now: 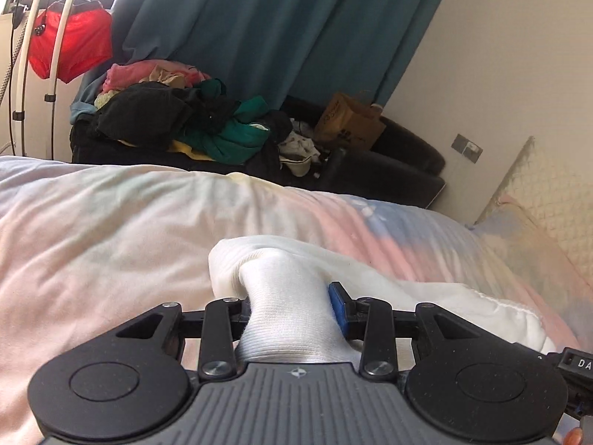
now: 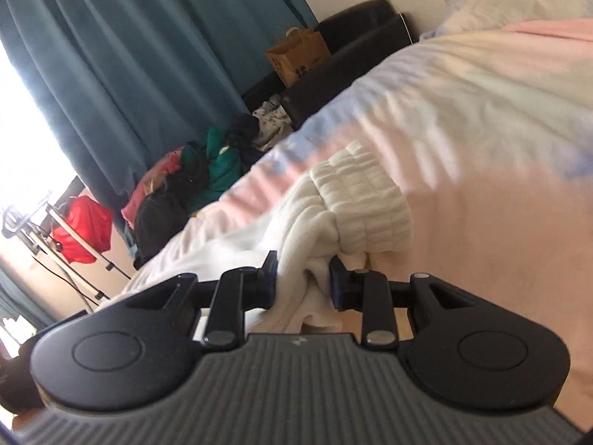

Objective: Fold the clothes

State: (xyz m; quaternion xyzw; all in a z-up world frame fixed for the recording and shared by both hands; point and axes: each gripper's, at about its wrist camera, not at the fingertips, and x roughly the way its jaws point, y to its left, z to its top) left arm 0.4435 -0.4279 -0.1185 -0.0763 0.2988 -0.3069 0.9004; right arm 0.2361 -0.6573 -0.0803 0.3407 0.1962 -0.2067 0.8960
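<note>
A white ribbed garment (image 1: 281,285) lies bunched on the pastel pink-and-blue bedspread (image 1: 111,222), at the near side of the bed, and both grippers have hold of it. The left gripper (image 1: 292,304) is clenched on a gathered neck of the fabric, which runs back between its blue-padded fingers (image 1: 338,307) toward the grey body of the tool, while the rest of the cloth spreads off to the right over the cover. In the right wrist view the same garment (image 2: 355,200) shows a thick ribbed cuff or hem folded over, and the right gripper (image 2: 304,282) pinches a wad of its soft folds between its black fingers (image 2: 270,278); that view is strongly tilted. Beyond the far edge of the bed stands a dark sofa (image 1: 389,170), heaped at its left end with a pile of clothes (image 1: 178,118) in black, green, pink and yellow, and with a brown paper bag (image 1: 344,122) toward its right end. Behind it hang teal curtains (image 1: 278,29). Far left, a red garment (image 1: 70,48) hangs on a white rack (image 1: 59,55) by the bright window. A quilted pillow (image 1: 548,200) sits at the far right of the bed.
</note>
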